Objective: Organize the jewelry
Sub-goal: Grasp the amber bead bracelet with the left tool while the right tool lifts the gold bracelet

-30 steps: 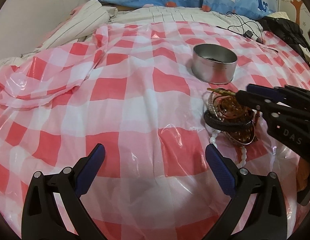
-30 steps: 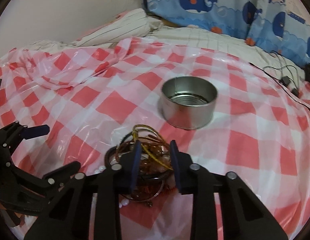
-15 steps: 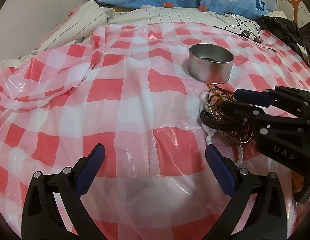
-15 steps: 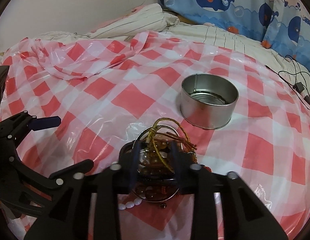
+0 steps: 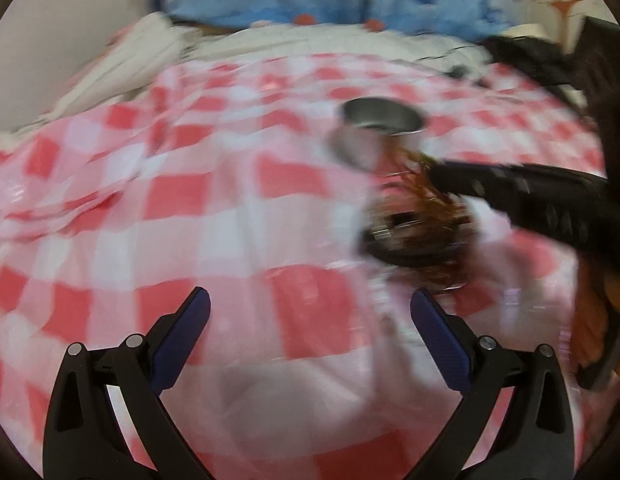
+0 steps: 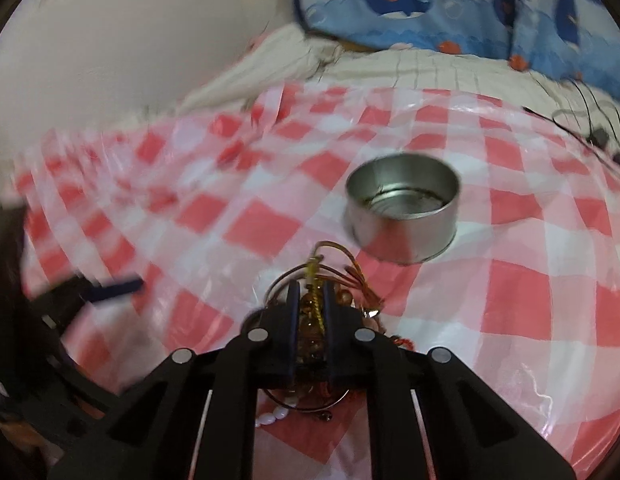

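Note:
A tangled pile of jewelry (image 6: 330,288), with gold wire bangles, amber beads, a black cord and white pearls, lies on the red-and-white checked plastic cloth (image 6: 510,300). My right gripper (image 6: 310,300) is shut on the amber and gold strands of the jewelry pile. In the blurred left wrist view the jewelry pile (image 5: 418,224) sits under the right gripper (image 5: 438,174). A round metal tin (image 6: 404,210) stands open just beyond the pile; it also shows in the left wrist view (image 5: 376,132). My left gripper (image 5: 310,312) is open and empty, low over the cloth to the left of the pile.
Whale-print blue pillows (image 6: 450,12) and striped bedding (image 6: 350,64) lie at the back. A black cable (image 6: 590,128) runs along the far right. The cloth bunches into folds at the left (image 5: 70,200). Dark clothing (image 5: 550,60) lies at the back right.
My right gripper has closed from partly open onto the amber and gold strands. Both views have shifted and blurred with motion; the tin now appears farther from the left gripper.

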